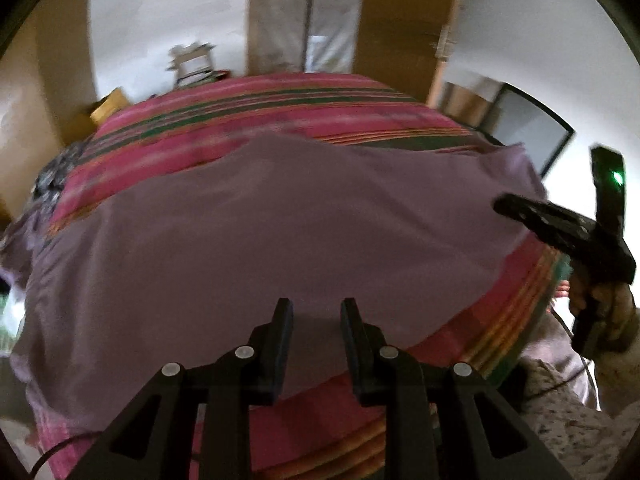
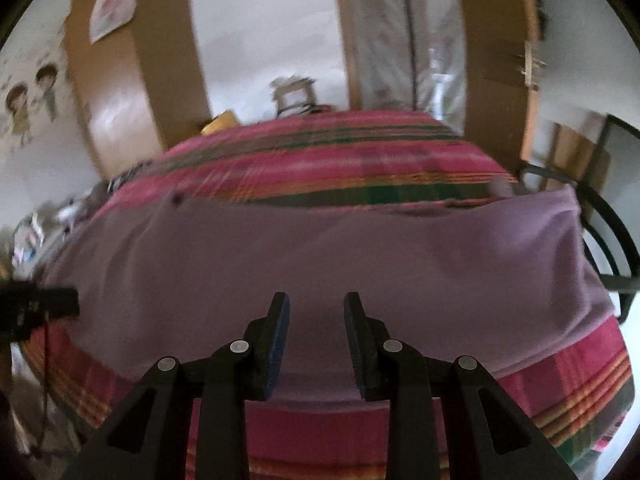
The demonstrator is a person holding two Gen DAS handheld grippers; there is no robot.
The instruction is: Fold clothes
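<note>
Purple cloth (image 1: 260, 232) beneath left gripper (image 1: 316, 304)

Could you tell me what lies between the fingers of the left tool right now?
Nothing is gripped: the left tool is open, and only the purple garment, spread on the striped bedcover, shows through the gap in the left wrist view.

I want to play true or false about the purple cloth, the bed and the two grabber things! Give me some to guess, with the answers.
1. The purple cloth lies spread on the striped bed cover. True.
2. The left gripper is pinching the cloth. False: its fingers stand apart with nothing between them.
3. The right gripper is carrying a sock. False: it is open and holds nothing.
4. The bed cover has pink and green stripes. True.
5. The cloth is folded into a small neat square. False: it lies wide across the bed.
</note>
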